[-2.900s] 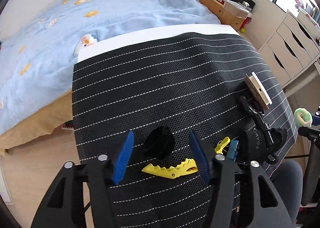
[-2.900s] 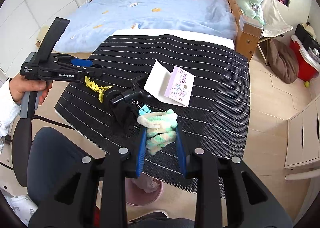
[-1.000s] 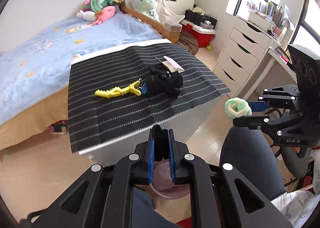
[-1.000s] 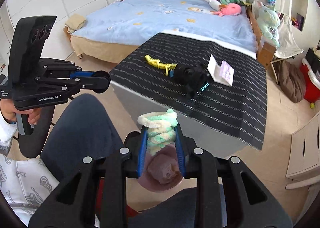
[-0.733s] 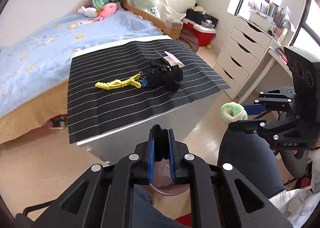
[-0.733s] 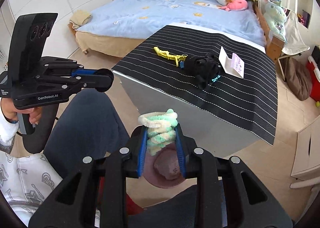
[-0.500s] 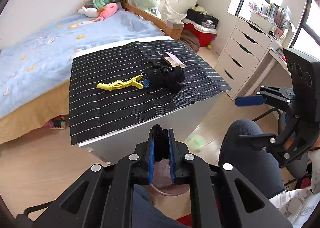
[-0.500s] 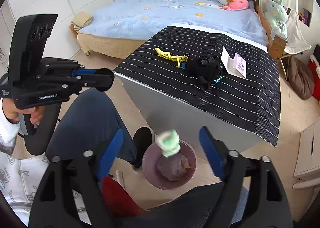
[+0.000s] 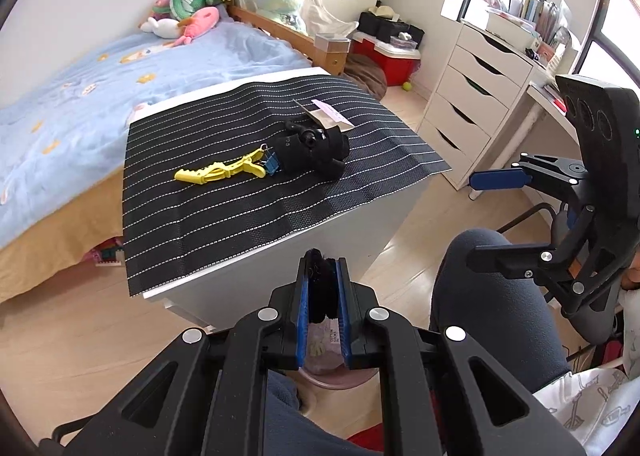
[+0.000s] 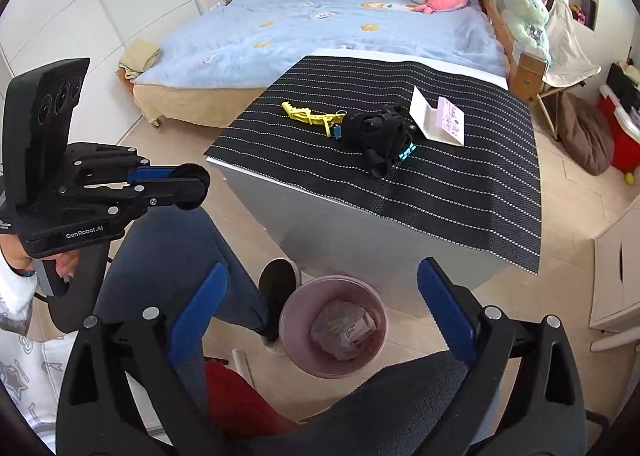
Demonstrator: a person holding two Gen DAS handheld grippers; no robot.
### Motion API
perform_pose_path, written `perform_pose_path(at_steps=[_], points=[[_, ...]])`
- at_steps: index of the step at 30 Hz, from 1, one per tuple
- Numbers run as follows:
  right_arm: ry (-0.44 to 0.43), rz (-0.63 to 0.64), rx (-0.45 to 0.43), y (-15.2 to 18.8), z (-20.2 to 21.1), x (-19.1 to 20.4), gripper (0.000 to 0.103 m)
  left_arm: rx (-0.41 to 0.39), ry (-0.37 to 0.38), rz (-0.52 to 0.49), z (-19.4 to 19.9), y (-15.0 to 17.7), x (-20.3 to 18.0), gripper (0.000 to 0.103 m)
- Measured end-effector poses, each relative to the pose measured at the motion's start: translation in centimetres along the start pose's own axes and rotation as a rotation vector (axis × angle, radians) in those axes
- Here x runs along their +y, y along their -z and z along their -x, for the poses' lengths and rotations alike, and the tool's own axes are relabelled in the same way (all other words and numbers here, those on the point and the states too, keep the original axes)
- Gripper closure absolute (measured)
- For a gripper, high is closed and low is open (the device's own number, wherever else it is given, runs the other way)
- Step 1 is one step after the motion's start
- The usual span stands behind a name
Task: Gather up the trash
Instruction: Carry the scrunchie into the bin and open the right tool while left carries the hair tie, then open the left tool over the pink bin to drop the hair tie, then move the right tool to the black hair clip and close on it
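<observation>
My left gripper (image 9: 322,264) is shut on a black fuzzy hair tie (image 9: 321,288), held out in front of the table's near edge; the right wrist view shows it at the left (image 10: 188,185). My right gripper (image 10: 322,270) hangs over a pink bin (image 10: 296,304) on the floor. Its jaws are opening wide, with nothing between them. Pale crumpled trash (image 10: 344,330) lies in the bin. On the striped mat (image 10: 460,183) lie a yellow hair clip (image 10: 306,114), a small blue binder clip (image 9: 273,165), a black bundle (image 10: 380,135) and a white card (image 10: 438,117).
A person's legs (image 10: 188,256) and dark shoe (image 10: 276,280) are beside the bin. A bed (image 10: 320,31) with plush toys stands behind the table. White drawers (image 9: 472,95) stand at the right, and a red box (image 9: 396,59) sits near the far wall.
My right gripper opened and the green-and-white scrunchie it held dropped toward the pink bin. My left gripper stayed shut on the black hair tie and kept still.
</observation>
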State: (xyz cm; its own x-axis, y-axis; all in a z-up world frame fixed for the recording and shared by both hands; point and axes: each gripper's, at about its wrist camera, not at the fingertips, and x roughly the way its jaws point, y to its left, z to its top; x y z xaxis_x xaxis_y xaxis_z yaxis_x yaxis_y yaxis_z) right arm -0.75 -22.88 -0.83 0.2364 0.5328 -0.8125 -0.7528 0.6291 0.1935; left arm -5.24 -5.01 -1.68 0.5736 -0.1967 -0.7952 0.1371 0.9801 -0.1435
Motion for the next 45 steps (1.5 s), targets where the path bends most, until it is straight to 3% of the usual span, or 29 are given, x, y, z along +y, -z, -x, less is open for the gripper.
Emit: perform_pose_path(at_steps=[21,24,28,29,34,45], points=[[0.070,-0.085,-0.059,1.0,2.3,-2.8,0.008,0.010,0.050,-0.085,-0.4,-0.9,-3.8,0.090],[0.071,-0.093,-0.066,1.1,2.6,-3.1,0.008,0.010,0.060,-0.094,-0.4,-1.0,-4.2,0.081],[0.071,-0.102,-0.067,1.3,2.7,-3.4,0.008,-0.005,0.058,-0.077,-0.5,-1.0,-4.2,0.023],[0.071,-0.103,-0.067,1.3,2.7,-3.4,0.008,-0.011,0.051,-0.067,-0.4,-1.0,-4.1,0.016],[0.067,-0.102,-0.061,1.4,2.6,-3.3,0.007,-0.012,0.028,-0.051,-0.5,-1.0,-3.6,0.009],[0.054,-0.084,-0.050,1.0,1.7,-2.6,0.005,-0.011,-0.003,0.013,-0.7,-0.9,-1.9,0.008]])
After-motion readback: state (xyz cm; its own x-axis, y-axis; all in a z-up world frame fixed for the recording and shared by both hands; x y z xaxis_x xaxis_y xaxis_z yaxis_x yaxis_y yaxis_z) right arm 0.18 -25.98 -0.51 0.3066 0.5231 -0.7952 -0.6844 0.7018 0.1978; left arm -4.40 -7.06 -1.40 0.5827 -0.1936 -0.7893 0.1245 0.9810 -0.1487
